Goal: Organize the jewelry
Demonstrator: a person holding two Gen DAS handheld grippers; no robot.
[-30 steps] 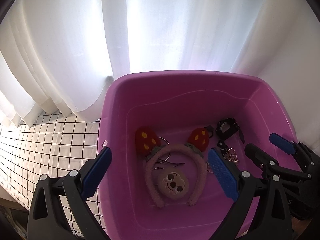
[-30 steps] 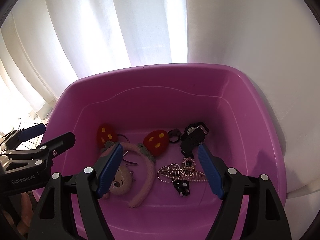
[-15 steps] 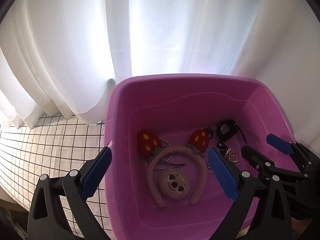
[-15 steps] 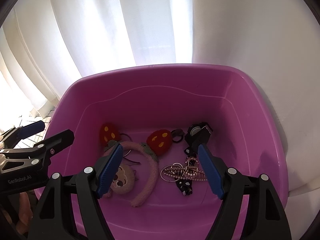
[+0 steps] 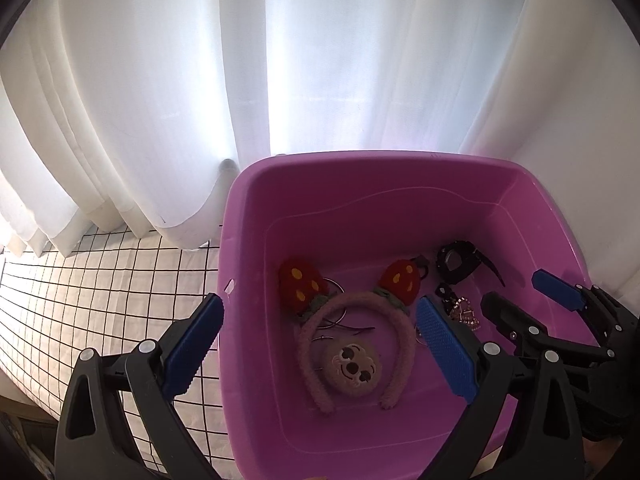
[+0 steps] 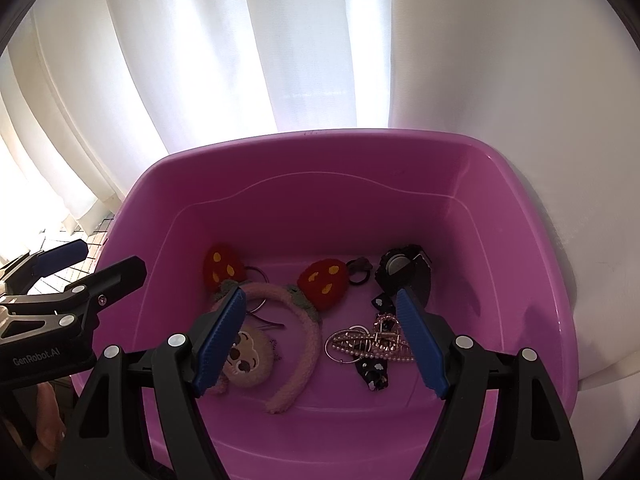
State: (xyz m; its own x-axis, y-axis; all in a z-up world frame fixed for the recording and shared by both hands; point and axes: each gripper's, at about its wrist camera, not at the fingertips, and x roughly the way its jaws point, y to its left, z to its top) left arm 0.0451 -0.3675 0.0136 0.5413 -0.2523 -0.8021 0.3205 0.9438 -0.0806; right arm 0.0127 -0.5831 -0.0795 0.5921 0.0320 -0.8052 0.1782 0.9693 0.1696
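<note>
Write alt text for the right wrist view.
A purple tub holds a fuzzy pink strawberry headband, a pearl hair clip and a black watch. The open right gripper hovers above them, white curtains behind.

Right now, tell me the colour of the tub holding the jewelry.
Purple-pink tub; the right wrist view shows it best.

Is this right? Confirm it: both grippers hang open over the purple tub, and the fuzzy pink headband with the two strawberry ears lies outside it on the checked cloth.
Not quite. The headband lies inside the purple tub, on its floor beside the hair clips; the right wrist view shows it. The rest holds: the left gripper and right gripper both hang open over the tub.
</note>
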